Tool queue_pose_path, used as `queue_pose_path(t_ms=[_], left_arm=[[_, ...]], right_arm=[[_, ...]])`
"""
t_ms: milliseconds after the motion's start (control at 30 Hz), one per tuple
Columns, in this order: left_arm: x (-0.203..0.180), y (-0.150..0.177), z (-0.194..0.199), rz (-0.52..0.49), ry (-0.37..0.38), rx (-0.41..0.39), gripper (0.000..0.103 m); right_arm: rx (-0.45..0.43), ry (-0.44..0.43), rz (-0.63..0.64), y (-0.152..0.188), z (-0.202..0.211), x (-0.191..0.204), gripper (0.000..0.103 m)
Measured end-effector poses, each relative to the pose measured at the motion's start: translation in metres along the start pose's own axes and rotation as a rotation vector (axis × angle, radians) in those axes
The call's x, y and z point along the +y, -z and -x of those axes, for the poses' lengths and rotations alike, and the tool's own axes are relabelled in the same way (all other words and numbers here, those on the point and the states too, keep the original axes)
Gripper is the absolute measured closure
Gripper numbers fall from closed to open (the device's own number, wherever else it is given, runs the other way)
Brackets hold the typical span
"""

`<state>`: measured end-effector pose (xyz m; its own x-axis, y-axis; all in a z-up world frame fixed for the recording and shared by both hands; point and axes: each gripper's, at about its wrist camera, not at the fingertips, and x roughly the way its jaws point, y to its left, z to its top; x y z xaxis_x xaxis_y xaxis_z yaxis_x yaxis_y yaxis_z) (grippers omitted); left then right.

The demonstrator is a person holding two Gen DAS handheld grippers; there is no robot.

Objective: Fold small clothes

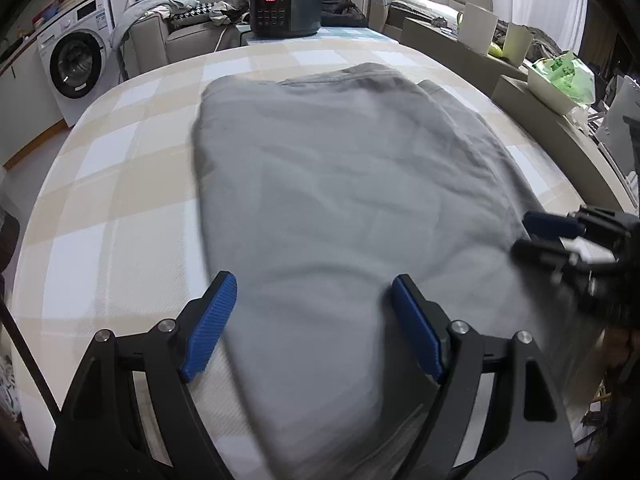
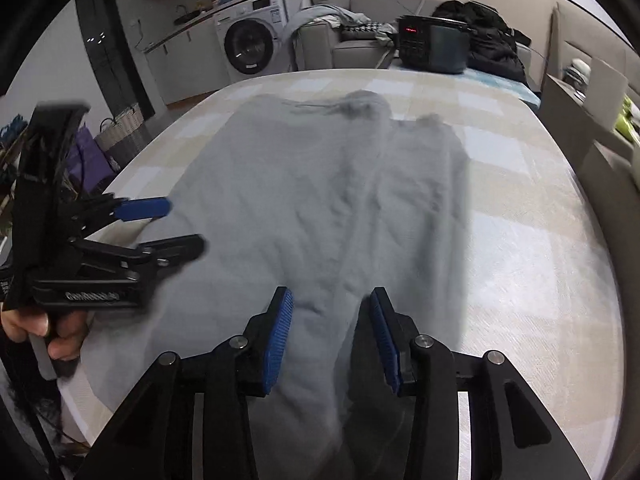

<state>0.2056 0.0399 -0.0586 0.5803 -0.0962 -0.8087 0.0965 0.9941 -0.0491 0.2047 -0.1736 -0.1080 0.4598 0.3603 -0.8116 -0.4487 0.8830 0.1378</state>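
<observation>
A grey garment (image 1: 340, 200) lies spread on the checked table (image 1: 120, 200), its far end toward the cooker; it also shows in the right wrist view (image 2: 340, 200). My left gripper (image 1: 314, 292) is open, its blue pads either side of the garment's near edge, just above the cloth. My right gripper (image 2: 330, 304) is open, its fingers straddling a raised fold of the near cloth. Each gripper appears in the other's view: the right gripper (image 1: 532, 236) at the garment's right edge, the left gripper (image 2: 180, 228) at its left edge.
A black electric cooker (image 1: 286, 10) stands at the table's far edge. A washing machine (image 1: 76, 60) and a sofa with clothes (image 1: 180, 12) are behind. Boxes and a green bag (image 1: 564, 76) sit at the right. Baskets (image 2: 120, 128) stand on the floor at the left.
</observation>
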Motion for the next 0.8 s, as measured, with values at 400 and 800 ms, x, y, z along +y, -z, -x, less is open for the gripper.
queue_pose_path(t_ms=[400, 800], left_arm=[[0.032, 0.044, 0.028, 0.150, 0.020, -0.011, 0.023], [0.019, 0.018, 0.015, 0.102, 0.079, -0.021, 0.062]], right_arm=[[-0.026, -0.035, -0.209, 0.032, 0.032, -0.043, 0.059], [-0.058, -0.053, -0.186, 0.027, 0.020, -0.018, 0.078]])
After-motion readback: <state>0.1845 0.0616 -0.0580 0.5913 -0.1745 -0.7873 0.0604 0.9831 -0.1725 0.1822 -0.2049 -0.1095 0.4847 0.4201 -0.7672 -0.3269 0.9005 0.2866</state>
